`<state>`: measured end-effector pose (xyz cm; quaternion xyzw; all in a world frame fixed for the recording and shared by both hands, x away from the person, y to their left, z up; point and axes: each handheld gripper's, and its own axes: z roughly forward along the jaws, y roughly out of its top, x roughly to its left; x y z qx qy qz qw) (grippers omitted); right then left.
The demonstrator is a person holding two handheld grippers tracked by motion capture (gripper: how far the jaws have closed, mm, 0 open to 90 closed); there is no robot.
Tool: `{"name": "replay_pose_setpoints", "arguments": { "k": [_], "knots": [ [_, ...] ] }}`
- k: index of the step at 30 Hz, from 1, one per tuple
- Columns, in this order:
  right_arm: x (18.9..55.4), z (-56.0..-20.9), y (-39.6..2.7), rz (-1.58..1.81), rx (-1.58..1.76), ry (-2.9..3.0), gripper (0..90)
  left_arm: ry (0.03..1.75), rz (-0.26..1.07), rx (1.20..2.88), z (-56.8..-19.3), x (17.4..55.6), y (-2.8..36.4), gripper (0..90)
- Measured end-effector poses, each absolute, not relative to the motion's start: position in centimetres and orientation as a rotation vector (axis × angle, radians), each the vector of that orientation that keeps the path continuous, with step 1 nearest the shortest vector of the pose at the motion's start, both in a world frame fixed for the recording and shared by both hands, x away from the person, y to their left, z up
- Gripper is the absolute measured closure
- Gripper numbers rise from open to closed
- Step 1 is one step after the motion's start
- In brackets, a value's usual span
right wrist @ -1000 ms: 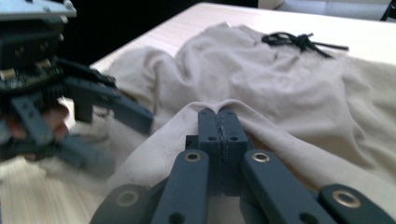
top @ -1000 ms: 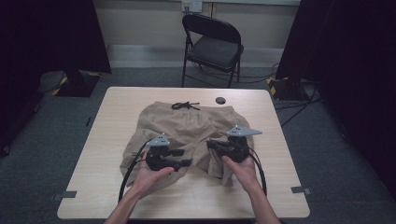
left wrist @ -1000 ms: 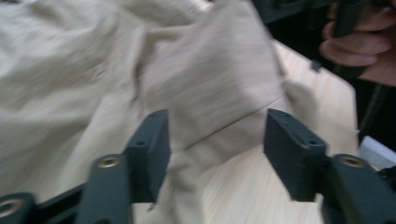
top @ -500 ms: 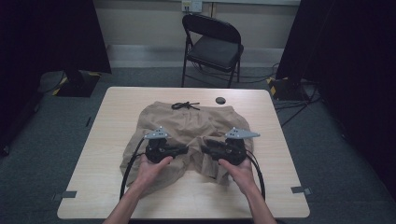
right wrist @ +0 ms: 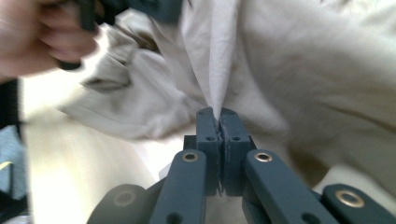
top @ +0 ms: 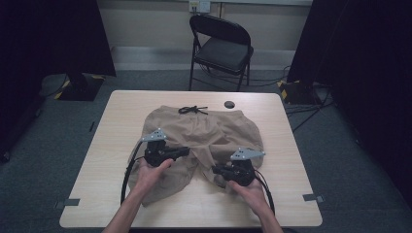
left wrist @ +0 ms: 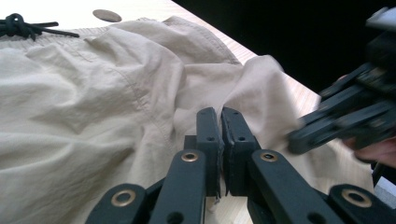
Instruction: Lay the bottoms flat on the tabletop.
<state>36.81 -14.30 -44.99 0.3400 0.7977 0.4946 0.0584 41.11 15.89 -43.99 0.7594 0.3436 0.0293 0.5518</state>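
Beige shorts (top: pixel 209 131) lie crumpled on the wooden table (top: pixel 121 111), their black drawstring (top: pixel 192 110) at the far waistband. My left gripper (top: pixel 186 152) points right over the near left leg. In the left gripper view its jaws (left wrist: pixel 219 114) stand shut, with a thin sliver of pale fabric between them and the shorts (left wrist: pixel 93 93) beyond. My right gripper (top: pixel 215 170) points left at the near right leg. Its jaws (right wrist: pixel 216 114) have just closed on a raised fold of the shorts (right wrist: pixel 303 70).
A small dark round disc (top: pixel 229 104) sits on the table beyond the waistband. A black folding chair (top: pixel 221 48) stands behind the table's far edge. Bare tabletop runs along the left, right and near sides. Cables loop from both grippers toward the near edge.
My right gripper has come down and toward the near edge, and is now low on the cloth. The left gripper has shifted slightly away from me.
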Motion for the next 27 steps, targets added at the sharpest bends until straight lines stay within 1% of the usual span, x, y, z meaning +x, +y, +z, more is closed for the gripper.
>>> {"name": "replay_pose_setpoints", "arguments": {
  "k": [4,9,14,15,17,21,24,27],
  "knots": [
    [36.5,-42.6,-15.1,1.593,0.979,2.381,88.0,0.799,0.075,1.816,-44.1,40.7,16.1,86.9],
    [37.7,-40.9,-16.3,1.623,0.995,2.315,88.8,0.804,0.068,1.817,-44.4,40.6,16.5,86.8],
    [40.0,-42.3,-16.3,1.563,1.08,2.31,89.6,0.843,0.056,1.814,-45.4,41.0,16.7,86.3],
    [40.5,-42.8,-16.1,1.536,1.1,2.311,89.7,0.851,0.06,1.811,-45.5,41.1,16.8,83.9],
    [41.1,-43.8,-16.0,1.536,1.145,2.305,89.7,0.877,0.069,1.8,-45.4,41.0,17.0,73.4],
    [41.5,-44.9,-15.9,1.518,1.182,2.304,89.5,0.851,0.098,1.789,-44.4,40.3,17.2,66.3],
    [41.6,-44.7,-15.8,1.523,1.179,2.293,89.5,0.814,0.091,1.791,-43.8,40.0,17.0,66.1],
    [41.7,-44.5,-15.7,1.521,1.176,2.282,89.6,0.764,0.079,1.812,-43.4,39.7,16.1,68.3]
  ]
}}
